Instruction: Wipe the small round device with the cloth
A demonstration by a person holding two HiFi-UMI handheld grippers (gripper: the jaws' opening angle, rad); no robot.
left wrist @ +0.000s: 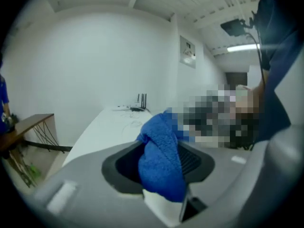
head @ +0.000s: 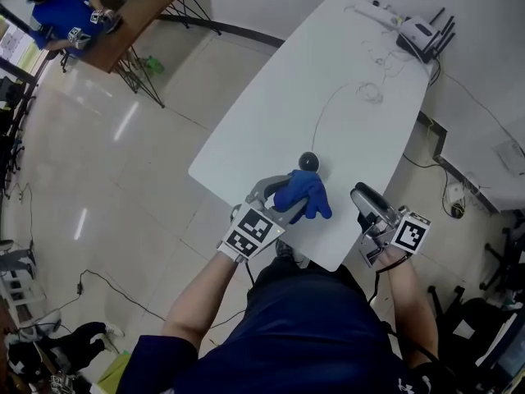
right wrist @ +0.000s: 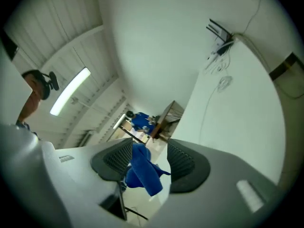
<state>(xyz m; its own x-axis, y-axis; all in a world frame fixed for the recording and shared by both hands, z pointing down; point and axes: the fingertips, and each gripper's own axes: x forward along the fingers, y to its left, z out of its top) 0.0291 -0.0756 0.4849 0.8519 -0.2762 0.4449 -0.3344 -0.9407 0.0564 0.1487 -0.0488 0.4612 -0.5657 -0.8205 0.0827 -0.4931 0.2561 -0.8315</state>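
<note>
Just to the near left of the small round device (head: 308,161): the left gripper (head: 279,202), pinched shut on a bunched blue cloth (head: 305,194). Looks like the step of bringing the cloth onto the device. Not touching it yet, just beside it on the near side.

To do it well: hold the pinch tight, lay the loose end flat on top of the device, then rub in little circles. Press softly, or risk sliding the device along the white table (head: 353,72) and tugging its thin cable (head: 326,109).

To the near right of the device: the right gripper (head: 371,208), jaws apart and holding nothing. Through its gap, only a look at the cloth, no pinch. Could steady the device from the right side.

Mind the table's near edge, on the person's side of the device, under both grippers — easy to drag the device off there. Plenty of bare table beyond the device, up to the router (head: 420,33) at the far end.
</note>
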